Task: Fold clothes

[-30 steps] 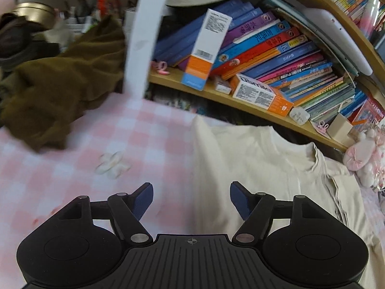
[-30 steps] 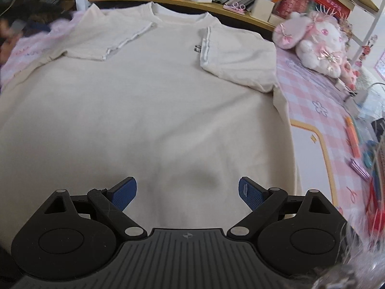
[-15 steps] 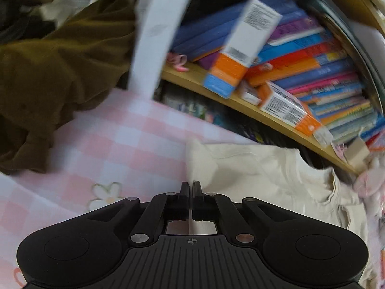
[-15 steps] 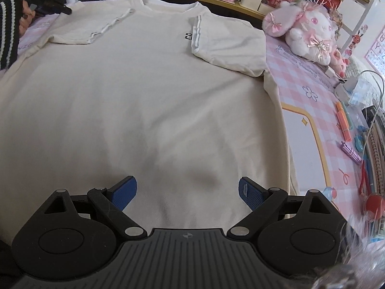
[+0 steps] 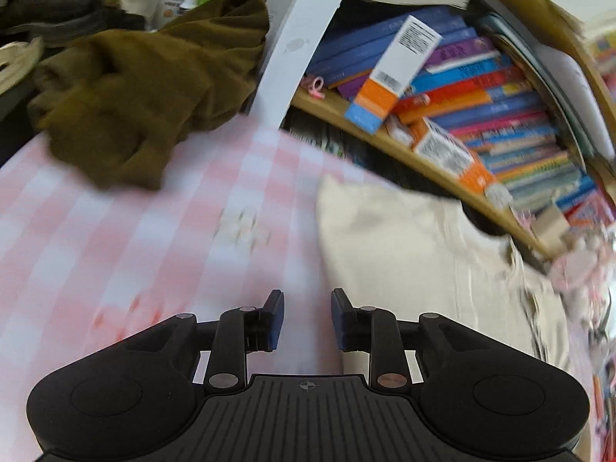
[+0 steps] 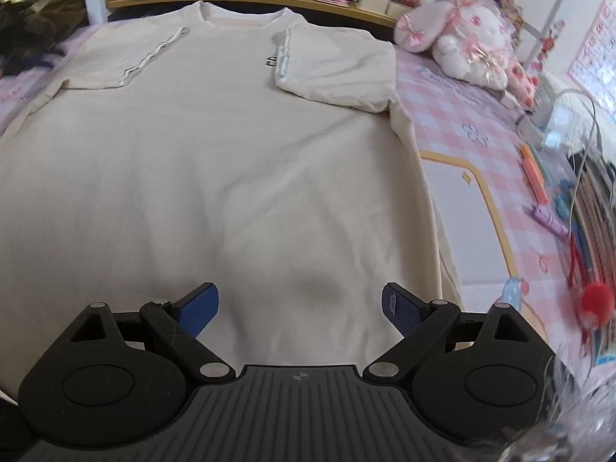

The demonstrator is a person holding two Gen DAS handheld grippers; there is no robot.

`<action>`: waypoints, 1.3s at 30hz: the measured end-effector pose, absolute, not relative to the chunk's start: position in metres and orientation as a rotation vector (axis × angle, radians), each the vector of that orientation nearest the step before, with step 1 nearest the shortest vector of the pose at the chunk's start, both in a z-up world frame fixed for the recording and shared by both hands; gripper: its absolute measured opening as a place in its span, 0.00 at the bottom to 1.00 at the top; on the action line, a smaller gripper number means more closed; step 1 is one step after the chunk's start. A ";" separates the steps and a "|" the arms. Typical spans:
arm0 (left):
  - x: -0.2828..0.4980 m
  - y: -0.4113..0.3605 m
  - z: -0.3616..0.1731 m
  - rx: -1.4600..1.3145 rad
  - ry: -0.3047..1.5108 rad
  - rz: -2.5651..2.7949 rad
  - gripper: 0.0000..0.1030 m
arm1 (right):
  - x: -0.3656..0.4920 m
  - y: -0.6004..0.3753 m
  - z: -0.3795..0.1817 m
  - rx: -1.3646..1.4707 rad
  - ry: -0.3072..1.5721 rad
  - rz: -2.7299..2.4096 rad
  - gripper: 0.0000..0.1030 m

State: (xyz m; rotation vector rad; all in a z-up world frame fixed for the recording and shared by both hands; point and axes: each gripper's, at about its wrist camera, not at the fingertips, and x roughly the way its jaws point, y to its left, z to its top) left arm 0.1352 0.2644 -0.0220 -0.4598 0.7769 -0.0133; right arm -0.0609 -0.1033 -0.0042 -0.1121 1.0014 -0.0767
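- Your left gripper (image 5: 306, 317): jaws narrow and opening, nothing between the blue pads; only pink checked tablecloth (image 5: 115, 254) shows in the gap. This view is blurred.
- Your right gripper (image 6: 300, 308): jaws spread wide, empty, hanging over the lower part of the shirt.
- Cream T-shirt (image 6: 215, 177): lies flat on the tablecloth, collar towards the shelf, both short sleeves folded inward onto the chest. From your left gripper its edge (image 5: 404, 254) sits just right of the right pad.
- Olive-brown garment (image 5: 146, 88): crumpled heap at the far left of the table, apart from the shirt.
- Wooden bookshelf (image 5: 415, 161): behind the table, packed with books and boxes.
- Pink plush toy (image 6: 462, 34): beside the shirt's right shoulder.
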 end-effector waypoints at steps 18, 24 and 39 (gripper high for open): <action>-0.146 0.153 0.013 -0.360 0.721 0.193 0.54 | -0.122 -0.141 0.012 -0.033 0.857 0.111 0.89; -0.201 0.102 0.014 -0.311 0.677 0.180 0.68 | -0.172 -0.163 0.016 0.017 0.812 0.149 0.89; -0.248 0.054 -0.008 -0.322 0.823 0.138 0.74 | -0.247 -0.222 0.010 0.179 0.856 0.107 0.87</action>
